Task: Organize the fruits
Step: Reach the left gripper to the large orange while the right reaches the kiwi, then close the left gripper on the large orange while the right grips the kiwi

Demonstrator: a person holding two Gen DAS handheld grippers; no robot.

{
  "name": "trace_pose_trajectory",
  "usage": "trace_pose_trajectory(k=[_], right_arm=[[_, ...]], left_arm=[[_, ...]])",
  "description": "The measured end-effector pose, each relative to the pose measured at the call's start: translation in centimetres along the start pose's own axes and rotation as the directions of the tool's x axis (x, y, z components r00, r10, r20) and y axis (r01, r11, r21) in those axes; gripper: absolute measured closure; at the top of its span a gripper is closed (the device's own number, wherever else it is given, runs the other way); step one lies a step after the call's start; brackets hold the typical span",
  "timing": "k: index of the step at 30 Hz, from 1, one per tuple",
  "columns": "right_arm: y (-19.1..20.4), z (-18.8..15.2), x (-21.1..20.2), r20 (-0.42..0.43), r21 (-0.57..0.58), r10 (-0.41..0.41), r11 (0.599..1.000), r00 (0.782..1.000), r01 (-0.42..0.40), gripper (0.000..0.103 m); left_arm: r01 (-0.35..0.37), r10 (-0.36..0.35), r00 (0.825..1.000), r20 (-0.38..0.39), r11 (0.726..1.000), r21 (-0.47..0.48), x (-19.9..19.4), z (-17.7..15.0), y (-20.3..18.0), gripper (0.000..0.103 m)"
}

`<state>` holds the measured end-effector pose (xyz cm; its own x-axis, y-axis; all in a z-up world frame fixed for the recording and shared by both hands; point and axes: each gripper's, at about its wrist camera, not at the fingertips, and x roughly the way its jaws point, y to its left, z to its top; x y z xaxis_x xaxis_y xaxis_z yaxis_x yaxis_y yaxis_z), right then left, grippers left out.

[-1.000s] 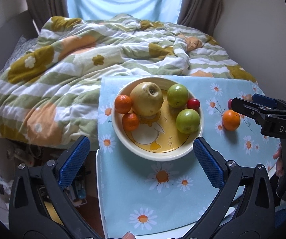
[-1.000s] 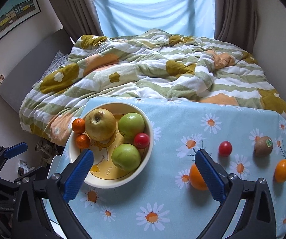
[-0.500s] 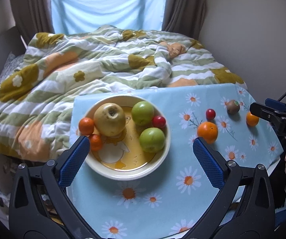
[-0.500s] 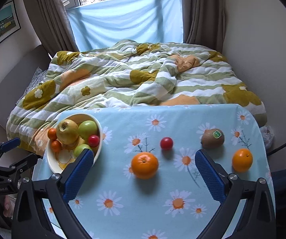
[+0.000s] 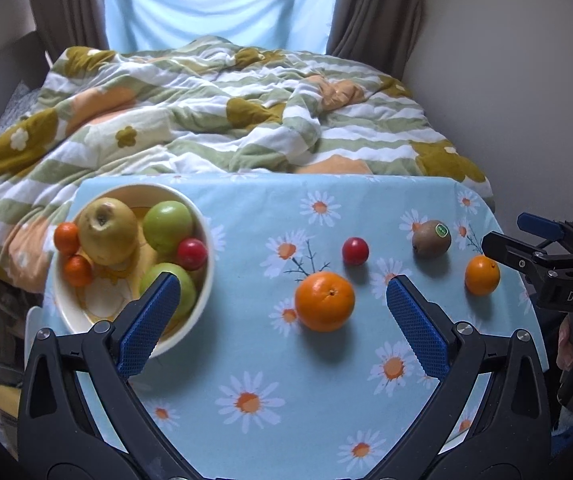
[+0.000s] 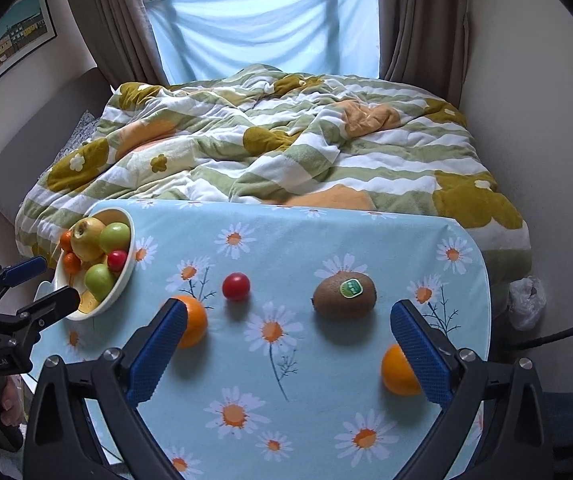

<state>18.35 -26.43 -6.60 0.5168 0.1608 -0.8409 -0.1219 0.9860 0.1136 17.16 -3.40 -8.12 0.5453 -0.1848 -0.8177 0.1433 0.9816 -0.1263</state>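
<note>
A cream bowl [image 5: 138,189] at the table's left holds a yellow apple, two green apples, two small oranges and a red fruit. Loose on the daisy cloth lie a big orange [image 5: 324,301], a small red fruit [image 5: 355,251], a kiwi [image 5: 431,237] and a smaller orange [image 5: 482,275]. My left gripper [image 5: 281,282] is open and empty, just short of the big orange. My right gripper [image 6: 289,307] is open and empty too, with the kiwi [image 6: 344,295] and red fruit [image 6: 236,286] just beyond its tips. The smaller orange [image 6: 398,372] sits partly behind its right finger.
A bed with a flowered quilt [image 5: 226,112] lies right behind the table. A wall [image 6: 526,120] stands to the right, with a plastic bag [image 6: 528,300] on the floor below it. The smaller orange lies close to the table's right edge.
Both grippers have swung to the right. The left one went from facing the bowl to facing the big orange. The right one went from the bowl side to the kiwi.
</note>
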Motion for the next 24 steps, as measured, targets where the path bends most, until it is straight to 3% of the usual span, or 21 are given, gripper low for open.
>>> trace_pose_trajectory(k=[7,15,18,24], right_arm=[[-3.8,-0.1,3.4,-0.065,-0.035,0.032,0.999,0.997,-0.034,0.002],[-5.4,-0.3,7.8,-0.165,-0.067,0.060,0.995,0.984,-0.072,0.002],[-5.7,-0.3,9.1,-0.190,-0.073,0.066,0.994,0.979,-0.082,0.002],[-5.8,-0.2,10.8,-0.219,-0.084,0.078,0.992,0.973,-0.099,0.002]], left_arm=[[-0.010,0.008,0.999,-0.046,0.999,-0.037,4.0,-1.3,-3.0,0.000],[-0.042,0.032,0.996,-0.088,0.992,-0.117,8.5,-3.0,-3.9,0.000],[-0.048,0.034,0.994,-0.105,0.990,-0.130,10.0,-3.5,-3.9,0.016],[-0.087,0.069,0.989,-0.130,0.987,-0.132,11.8,-4.1,-4.0,0.034]])
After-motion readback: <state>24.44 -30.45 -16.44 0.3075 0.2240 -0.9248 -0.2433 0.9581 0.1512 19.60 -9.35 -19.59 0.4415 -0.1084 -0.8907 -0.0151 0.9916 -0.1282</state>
